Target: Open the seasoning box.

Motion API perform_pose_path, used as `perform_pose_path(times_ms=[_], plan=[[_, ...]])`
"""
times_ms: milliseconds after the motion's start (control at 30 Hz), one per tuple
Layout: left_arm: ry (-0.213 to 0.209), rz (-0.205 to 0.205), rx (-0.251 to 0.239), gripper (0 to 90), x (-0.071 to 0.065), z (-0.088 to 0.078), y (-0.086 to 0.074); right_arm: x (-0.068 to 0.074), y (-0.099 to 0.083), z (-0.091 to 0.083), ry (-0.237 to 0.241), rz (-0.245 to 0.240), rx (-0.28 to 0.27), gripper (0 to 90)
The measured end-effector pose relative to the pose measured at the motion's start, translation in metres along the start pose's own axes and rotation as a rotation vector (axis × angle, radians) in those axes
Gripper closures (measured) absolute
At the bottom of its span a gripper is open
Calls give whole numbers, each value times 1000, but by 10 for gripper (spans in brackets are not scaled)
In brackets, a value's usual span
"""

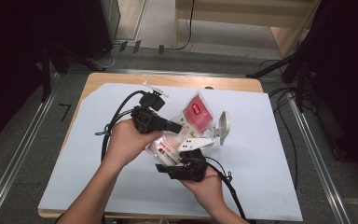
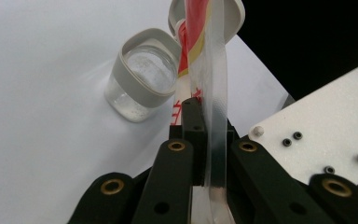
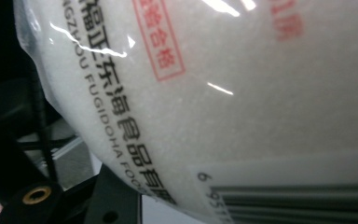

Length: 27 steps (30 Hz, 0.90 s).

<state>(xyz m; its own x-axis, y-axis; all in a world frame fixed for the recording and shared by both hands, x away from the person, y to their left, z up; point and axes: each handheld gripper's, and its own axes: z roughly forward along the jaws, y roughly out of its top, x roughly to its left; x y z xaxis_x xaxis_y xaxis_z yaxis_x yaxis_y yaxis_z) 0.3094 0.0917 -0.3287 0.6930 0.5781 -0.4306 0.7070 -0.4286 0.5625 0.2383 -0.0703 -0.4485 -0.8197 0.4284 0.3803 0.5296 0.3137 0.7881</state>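
A: Left gripper (image 2: pixel 200 140) status?
B: Jaws together on the clear sealed edge of the bag (image 1: pixel 186 128). Left gripper view shows the plastic strip pinched between the pads and running up out of frame, so its top is cut off.
A: Where's the bag overall?
B: Held up over the middle of the counter (image 1: pixel 261 186), between the two grippers. Red-printed end points away from the person, white grainy contents toward the near end. High view is small and soft, print unreadable there.
A: Right gripper (image 1: pixel 186 163)?
B: Under the near end of the bag in the high view. Can't tell if it's clamped or apart: its fingertips are hidden behind the bag, and in the right gripper view the bag bulges right against the lens, with only the base of one jaw visible at bottom left.
A: Anything else?
B: Clear jar (image 2: pixel 142 81) with a grey collar, standing open just beside the bag; its flip lid (image 1: pixel 223 126) stands up behind. Jar base in the high view is covered by the bag and a grey plate.
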Motion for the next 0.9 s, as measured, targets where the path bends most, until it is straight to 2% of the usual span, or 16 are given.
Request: perform_pose_path(times_ms=[33, 67, 133, 267, 300, 367, 433, 500, 533, 567, 633, 700, 800, 833, 867, 900], plan=[[-9, 15, 2, 884, 1, -1, 0, -2, 0, -1, 55, 31, -15, 606], [-9, 15, 2, 870, 1, -1, 0, -2, 0, -1, 55, 31, -15, 606], [-23, 25, 4, 838, 1, -2, 0, -4, 0, -1, 125, 64, -36, 609], [-60, 18, -6, 785, 3, -4, 0, -3, 1, -2, 163, 86, -53, 613], [-75, 11, -6, 754, 4, -6, 0, -5, 2, -3, 197, 104, -61, 615], [-80, 9, -4, 720, 5, -7, 0, -6, 2, -3, 224, 116, -70, 615], [-106, -4, -12, 703, 7, -7, 0, -6, 3, -4, 229, 119, -74, 614], [-100, -10, -19, 691, 7, -7, 0, -6, 4, -4, 245, 127, -72, 609], [-67, -17, -27, 762, 5, -5, 0, -5, 5, -5, 253, 129, -78, 602], [-67, -17, -27, 797, 5, -5, 0, -5, 5, -5, 253, 129, -78, 602], [-45, -37, -25, 832, 4, -3, 0, -4, 5, -4, 216, 105, -63, 594], [-26, -31, -14, 863, 2, -1, 0, -3, 5, -4, 195, 94, -50, 588], [-15, -29, -13, 876, 0, -1, 1, -2, 5, -2, 174, 86, -42, 563], [-12, -43, -29, 877, -2, 0, 1, 0, 6, -2, 144, 76, -40, 518], [-12, -43, -29, 877, -2, 0, 1, 0, 6, -2, 144, 76, -40, 518], [-16, -43, -40, 877, -2, 0, 1, 1, 6, -1, 121, 63, -35, 510]])
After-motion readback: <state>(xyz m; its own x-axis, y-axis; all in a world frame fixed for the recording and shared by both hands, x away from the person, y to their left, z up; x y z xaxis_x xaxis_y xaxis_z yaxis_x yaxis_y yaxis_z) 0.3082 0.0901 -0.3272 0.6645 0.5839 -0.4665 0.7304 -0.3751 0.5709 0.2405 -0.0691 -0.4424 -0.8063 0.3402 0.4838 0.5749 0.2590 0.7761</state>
